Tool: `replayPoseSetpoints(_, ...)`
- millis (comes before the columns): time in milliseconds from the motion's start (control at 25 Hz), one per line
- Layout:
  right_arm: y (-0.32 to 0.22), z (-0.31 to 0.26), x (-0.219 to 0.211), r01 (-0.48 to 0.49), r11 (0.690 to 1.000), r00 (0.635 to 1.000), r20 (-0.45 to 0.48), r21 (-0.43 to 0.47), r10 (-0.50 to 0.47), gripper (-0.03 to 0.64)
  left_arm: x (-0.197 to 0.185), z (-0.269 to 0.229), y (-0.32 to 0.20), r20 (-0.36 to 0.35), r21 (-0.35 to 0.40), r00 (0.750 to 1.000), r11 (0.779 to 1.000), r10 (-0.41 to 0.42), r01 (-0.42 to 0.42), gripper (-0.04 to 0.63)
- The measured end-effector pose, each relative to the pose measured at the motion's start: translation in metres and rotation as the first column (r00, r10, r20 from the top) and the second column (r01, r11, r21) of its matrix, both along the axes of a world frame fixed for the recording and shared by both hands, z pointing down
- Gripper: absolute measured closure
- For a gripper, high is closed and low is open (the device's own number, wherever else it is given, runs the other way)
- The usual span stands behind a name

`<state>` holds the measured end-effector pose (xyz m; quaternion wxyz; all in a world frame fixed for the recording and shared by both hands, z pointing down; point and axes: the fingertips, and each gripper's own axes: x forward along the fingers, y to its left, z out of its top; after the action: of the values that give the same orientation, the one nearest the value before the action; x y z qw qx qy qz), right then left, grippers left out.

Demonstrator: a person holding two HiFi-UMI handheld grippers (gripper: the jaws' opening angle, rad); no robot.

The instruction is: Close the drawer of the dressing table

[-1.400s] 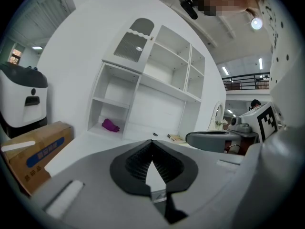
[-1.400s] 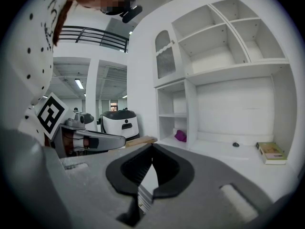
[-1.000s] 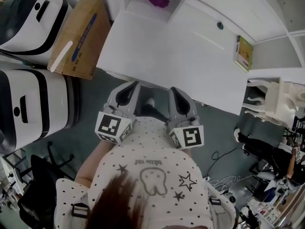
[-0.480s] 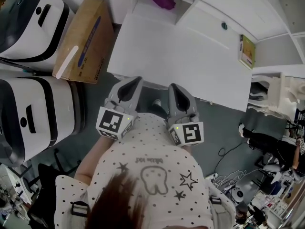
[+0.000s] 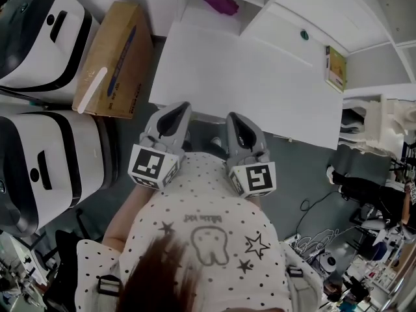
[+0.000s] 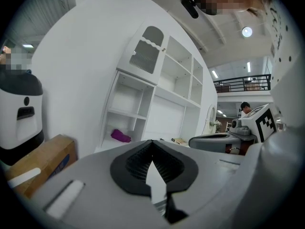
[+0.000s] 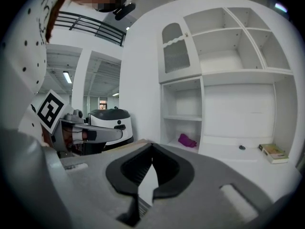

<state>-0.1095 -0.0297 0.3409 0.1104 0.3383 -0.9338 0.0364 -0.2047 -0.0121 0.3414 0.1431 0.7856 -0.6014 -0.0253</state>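
Observation:
The white dressing table (image 5: 260,90) fills the middle of the head view. Its front drawer is hidden under the top's near edge. My left gripper (image 5: 180,106) and right gripper (image 5: 233,116) sit side by side at that edge, pointing toward the table. A small grey round thing (image 5: 214,140) shows between them, below the edge. In the left gripper view the left gripper (image 6: 152,141) has its tips meeting while the jaws begin to open; nothing is between them. The right gripper (image 7: 152,144) is shut and empty. A small upper drawer with a dark knob (image 5: 303,35) sits at the table's back.
A cardboard box (image 5: 110,60) stands left of the table, beside two white and black machines (image 5: 39,31) (image 5: 45,168). A purple thing (image 5: 220,0) lies on a low shelf. A book (image 5: 335,69) rests at the table's right end. A white chair (image 5: 377,125) and cables are at the right.
Both grippers have moved a little forward, side by side, up to the table's near edge. Their jaws look the same.

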Motion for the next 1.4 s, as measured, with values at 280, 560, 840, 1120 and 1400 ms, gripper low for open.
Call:
replayPoseSetpoints(280, 0.003, 0.006, -0.007, 0.021, 1.0, 0.999, -0.025, -0.021, -0.022, 0.614, -0.005, 0.001, 0.001, 0.003, 0.001, 1.0, 1.0, -0.007, 0.007, 0.595)
replayPoseSetpoints(560, 0.003, 0.011, -0.006, 0.022, 0.999, 0.999, -0.034, -0.04, -0.023, 0.614, -0.004, 0.002, 0.001, -0.003, -0.011, 1.0, 1.0, -0.008, 0.008, 0.595)
replayPoseSetpoints(840, 0.004, 0.017, -0.009, 0.05, 0.998, 0.998, -0.036, -0.024, -0.051, 0.614, -0.005, 0.003, -0.001, -0.001, -0.011, 1.0, 1.0, -0.008, 0.008, 0.595)
replayPoseSetpoints(1120, 0.009, 0.007, -0.024, 0.095, 0.995, 0.995, -0.041, 0.002, -0.095, 0.614, -0.007, 0.003, -0.003, 0.01, -0.02, 1.0, 1.0, -0.006, 0.006, 0.595)
replayPoseSetpoints(1400, 0.01, 0.007, -0.023, 0.096, 0.995, 0.995, -0.029, -0.006, -0.096, 0.614, -0.007, 0.004, -0.004, 0.006, -0.028, 1.0, 1.0, -0.004, 0.004, 0.594)
